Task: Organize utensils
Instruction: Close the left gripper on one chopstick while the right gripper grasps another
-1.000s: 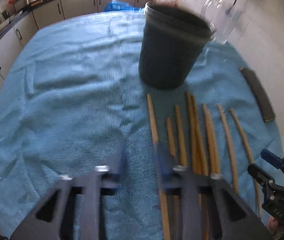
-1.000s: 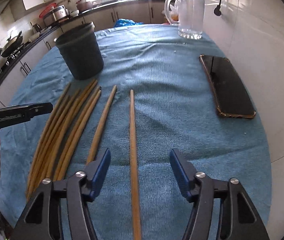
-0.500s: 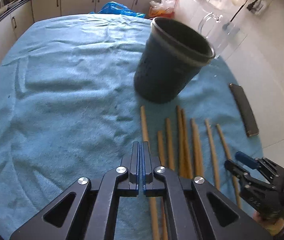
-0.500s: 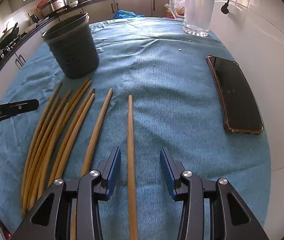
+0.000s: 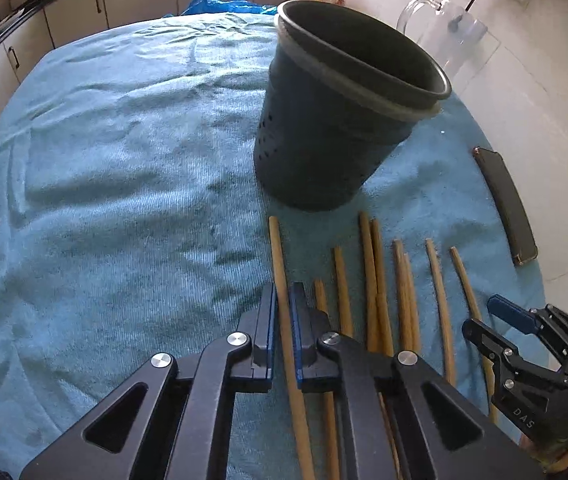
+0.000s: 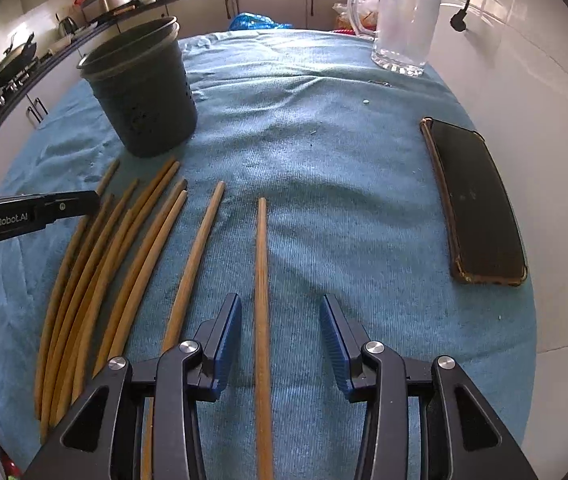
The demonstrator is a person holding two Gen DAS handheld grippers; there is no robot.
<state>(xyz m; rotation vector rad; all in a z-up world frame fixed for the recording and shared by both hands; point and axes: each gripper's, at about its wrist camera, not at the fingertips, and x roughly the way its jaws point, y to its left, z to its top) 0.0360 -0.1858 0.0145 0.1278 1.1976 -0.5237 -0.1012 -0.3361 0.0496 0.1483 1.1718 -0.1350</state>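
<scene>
My left gripper (image 5: pixel 282 300) stood narrow astride the leftmost chopstick (image 5: pixel 277 256). Its jaws had just been opening a touch, and I could not tell whether the pads pressed the wood or merely flanked it. If they only flanked it, a lift would leave the stick on the towel (image 5: pixel 123 140). A weak pinch this far down the shaft could let the long free end swing or slip out.

My right gripper (image 6: pixel 280 304) was half wide, its jaws having just been closing. The rightmost chopstick (image 6: pixel 261 264) lay between them, nearer the left pad and touched by neither. Closing off-centre like that could roll it toward its neighbour (image 6: pixel 199 248).

The other chopsticks lay packed side by side on the bench, so a sideways drift might drag one along. The dark holder (image 5: pixel 336 148) stood upright just beyond their tips. I judged it light, and a carried stick striking its rim could tip it.
</scene>
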